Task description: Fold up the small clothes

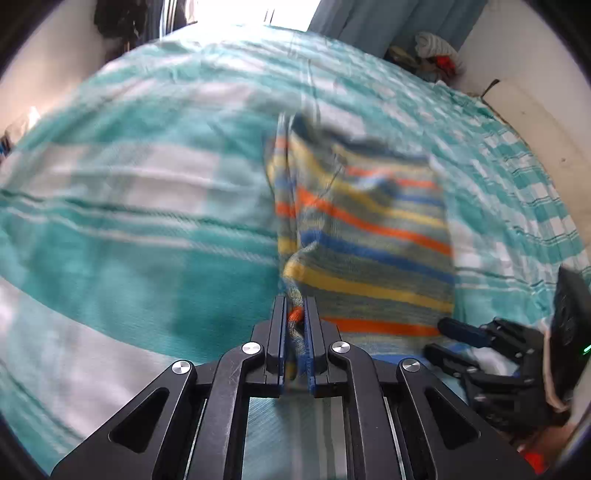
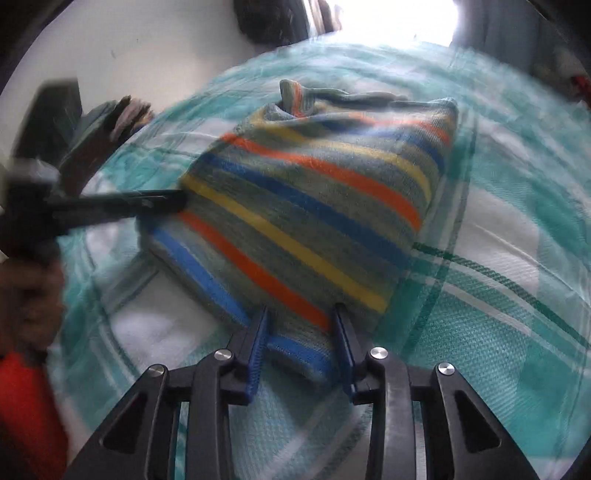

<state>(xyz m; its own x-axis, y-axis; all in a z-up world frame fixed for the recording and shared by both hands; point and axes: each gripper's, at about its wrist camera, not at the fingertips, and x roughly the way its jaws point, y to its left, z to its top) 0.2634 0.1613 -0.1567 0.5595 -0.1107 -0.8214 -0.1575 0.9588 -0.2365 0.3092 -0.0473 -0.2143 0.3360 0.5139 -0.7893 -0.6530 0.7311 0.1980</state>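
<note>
A small striped knit garment (image 1: 369, 236), grey with orange, blue and yellow bands, lies partly folded on a teal and white checked bedspread (image 1: 129, 221). My left gripper (image 1: 295, 306) is shut on the garment's near left corner. In the right wrist view the garment (image 2: 314, 206) fills the middle. My right gripper (image 2: 301, 317) is open, its blue-padded fingers (image 2: 258, 332) either side of the garment's near edge. The left gripper (image 2: 177, 199) shows there at the garment's left corner. The right gripper (image 1: 443, 336) shows at the lower right of the left wrist view.
The bedspread (image 2: 498, 314) covers a bed. A pile of clothes (image 1: 432, 51) sits at the far right corner by a white wall. Teal curtains (image 1: 388, 18) hang behind the bed. Dark objects (image 2: 74, 122) lie at the left.
</note>
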